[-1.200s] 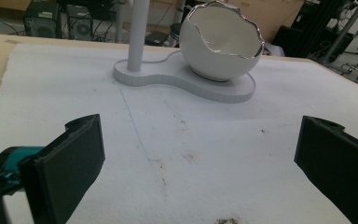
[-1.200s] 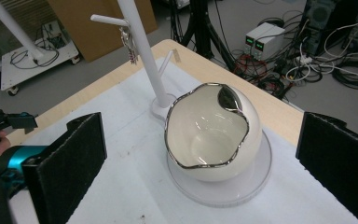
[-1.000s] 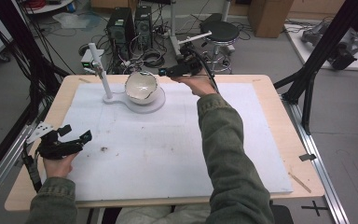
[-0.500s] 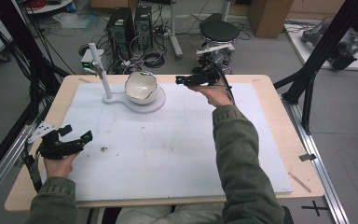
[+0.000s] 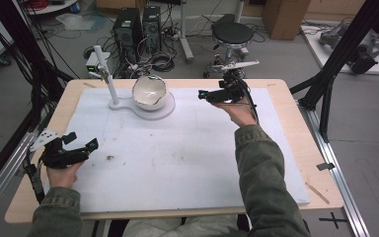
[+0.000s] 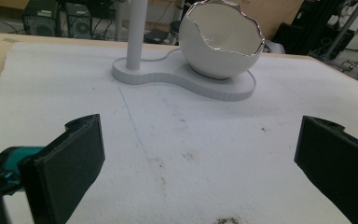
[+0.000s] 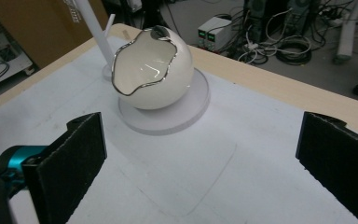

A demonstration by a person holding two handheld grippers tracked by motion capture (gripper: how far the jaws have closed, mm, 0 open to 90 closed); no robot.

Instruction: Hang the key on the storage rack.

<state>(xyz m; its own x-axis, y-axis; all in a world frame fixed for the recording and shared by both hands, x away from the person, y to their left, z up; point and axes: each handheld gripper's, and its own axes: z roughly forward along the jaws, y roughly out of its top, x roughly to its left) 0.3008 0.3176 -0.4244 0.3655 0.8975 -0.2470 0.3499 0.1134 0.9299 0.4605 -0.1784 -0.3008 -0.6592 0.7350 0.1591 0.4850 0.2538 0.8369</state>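
A white eggshell-shaped bowl (image 5: 149,93) with a jagged silver rim sits on a flat white stand (image 5: 164,111), which carries an upright white post (image 5: 104,74). My right gripper (image 5: 203,94) hovers to the right of the bowl, apart from it, open and holding nothing. The right gripper view looks into the tilted bowl (image 7: 151,67) beyond the open jaws of the right gripper (image 7: 200,158). My left gripper (image 5: 81,141) rests near the mat's left front edge, open and holding nothing. Its own view shows the left gripper (image 6: 198,158) and, far ahead, the bowl (image 6: 221,39) and post (image 6: 136,32).
A white foam mat (image 5: 177,158) covers most of the wooden table (image 5: 296,128). A small dark speck of dirt (image 5: 110,158) lies on the mat near the left gripper. Computers, cables and a stool stand on the floor beyond the far edge.
My right gripper has drawn back from beside the bowl, moving right and toward the person. The left gripper and the bowl have stayed still.
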